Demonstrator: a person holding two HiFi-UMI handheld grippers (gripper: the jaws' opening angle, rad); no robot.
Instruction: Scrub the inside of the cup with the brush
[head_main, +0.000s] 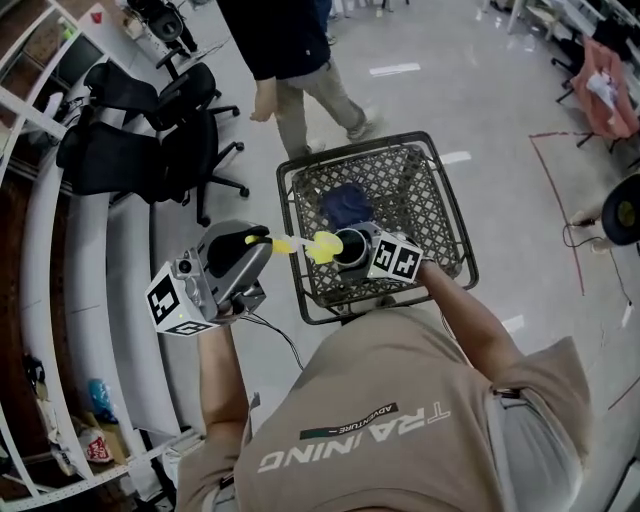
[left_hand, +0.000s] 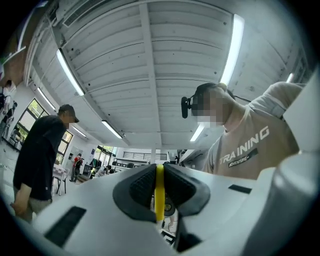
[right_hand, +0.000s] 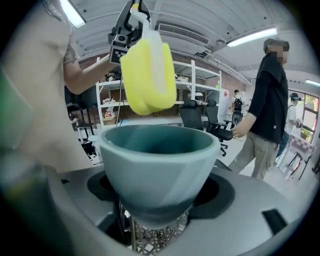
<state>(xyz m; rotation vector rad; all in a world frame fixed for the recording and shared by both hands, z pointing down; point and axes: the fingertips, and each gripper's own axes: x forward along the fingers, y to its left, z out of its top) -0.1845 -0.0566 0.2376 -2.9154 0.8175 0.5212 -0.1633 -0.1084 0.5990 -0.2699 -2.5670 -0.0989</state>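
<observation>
The black office chairs stand on the pale floor well to the left of the wire basket. Just left of the basket's near-left corner I have the left tool, with its marker cube turned down toward the floor. In the left gripper view its jaws are pressed together on the brush. The thin yellow handle runs edge-on up the slot between the two dark pads.

In the head view that handle reaches right, across the basket's near-left rim. A person in a dark top and tan trousers stands on the floor beyond the basket's far-left corner. Inside the basket a blue cloth lies on the mesh toward the far side.

Nearer to me than the cloth, the dark teal cup is held over the near part of the basket, and the brush's yellow sponge head is at its left lip. The right gripper view settles the relation: the sponge head hangs just above the cup's rim on its far-left side and is not down inside the bowl.

The right tool comes in over the basket's near-right rim, and its marker cube shows just right of the cup. Its jaws are closed on the cup's lower body from both sides, and the dark pads hug the tapering wall. Basket mesh shows under the cup's base.
</observation>
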